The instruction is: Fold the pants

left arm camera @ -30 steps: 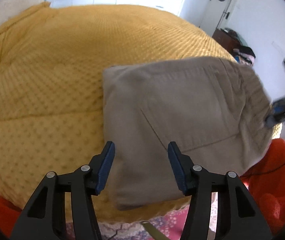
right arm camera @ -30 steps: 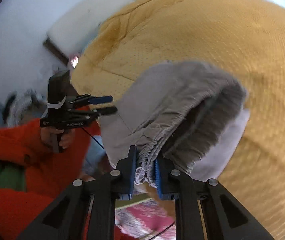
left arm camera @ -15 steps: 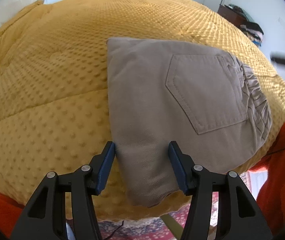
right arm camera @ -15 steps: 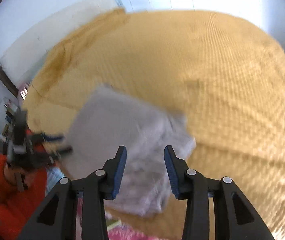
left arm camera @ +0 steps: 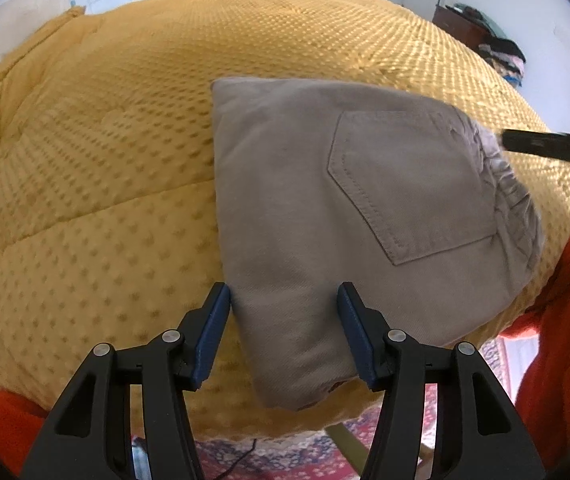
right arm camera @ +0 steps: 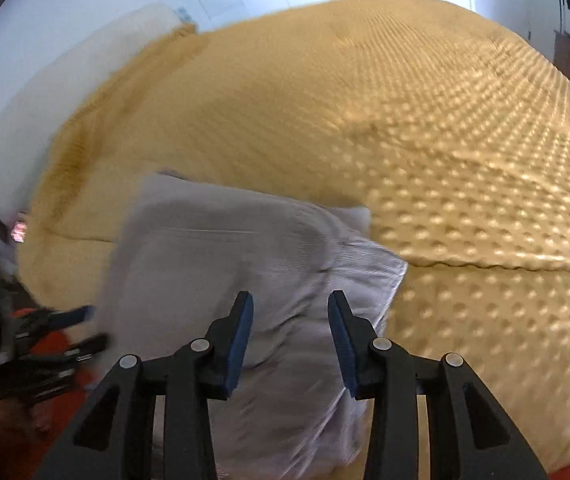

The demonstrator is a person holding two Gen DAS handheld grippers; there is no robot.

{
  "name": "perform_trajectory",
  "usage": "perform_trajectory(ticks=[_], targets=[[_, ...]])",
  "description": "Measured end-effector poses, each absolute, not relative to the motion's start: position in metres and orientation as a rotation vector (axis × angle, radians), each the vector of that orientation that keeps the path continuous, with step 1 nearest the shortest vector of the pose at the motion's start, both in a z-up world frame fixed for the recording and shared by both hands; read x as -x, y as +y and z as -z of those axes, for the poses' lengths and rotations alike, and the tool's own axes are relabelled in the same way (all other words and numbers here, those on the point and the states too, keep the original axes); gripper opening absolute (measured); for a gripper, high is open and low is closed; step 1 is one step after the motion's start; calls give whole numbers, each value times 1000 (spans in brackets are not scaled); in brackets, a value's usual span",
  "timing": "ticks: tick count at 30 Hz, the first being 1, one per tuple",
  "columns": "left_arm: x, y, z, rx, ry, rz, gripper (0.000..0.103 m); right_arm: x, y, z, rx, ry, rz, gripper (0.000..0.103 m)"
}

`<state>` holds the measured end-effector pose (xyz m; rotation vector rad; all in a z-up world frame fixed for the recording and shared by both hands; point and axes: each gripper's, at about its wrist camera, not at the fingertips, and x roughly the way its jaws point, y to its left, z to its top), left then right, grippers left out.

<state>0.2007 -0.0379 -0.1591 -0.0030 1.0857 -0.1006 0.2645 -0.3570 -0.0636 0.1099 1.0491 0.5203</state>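
Note:
The grey-beige pants [left arm camera: 349, 208] lie folded into a compact rectangle on the yellow bedspread [left arm camera: 105, 168], back pocket up, near the bed's front edge. My left gripper [left arm camera: 283, 320] is open and empty, its jaws hovering over the near corner of the pants. My right gripper [right arm camera: 290, 332] is open and empty above the waistband end of the pants [right arm camera: 221, 280]. The right gripper's tip also shows in the left wrist view [left arm camera: 545, 146], next to the waistband.
The bedspread [right arm camera: 425, 140] covers the whole bed. A white pillow [right arm camera: 65, 92] lies at the head. A patterned rug [left arm camera: 285, 456] is below the front edge. My orange sleeves [left arm camera: 557, 340] frame the view. A dark dresser [left arm camera: 469, 28] stands by the far wall.
My right gripper let go of the waistband and opened, and the pants dropped flat onto the bed. My left gripper stayed open over the near corner.

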Motion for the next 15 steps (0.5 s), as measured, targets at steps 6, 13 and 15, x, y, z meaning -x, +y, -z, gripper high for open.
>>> perform_trajectory(ticks=[6,13,15], targets=[[-196,-44,160,-26,1099,129,59,-211,-343,97,-47,1212,-583,43],[-197,-22,146,87,1104,162,74,-216,-402,79,-395,1089,-534,75],[-204,-2,142,203,1101,159,86,-229,-424,82,-502,1095,-529,76]])
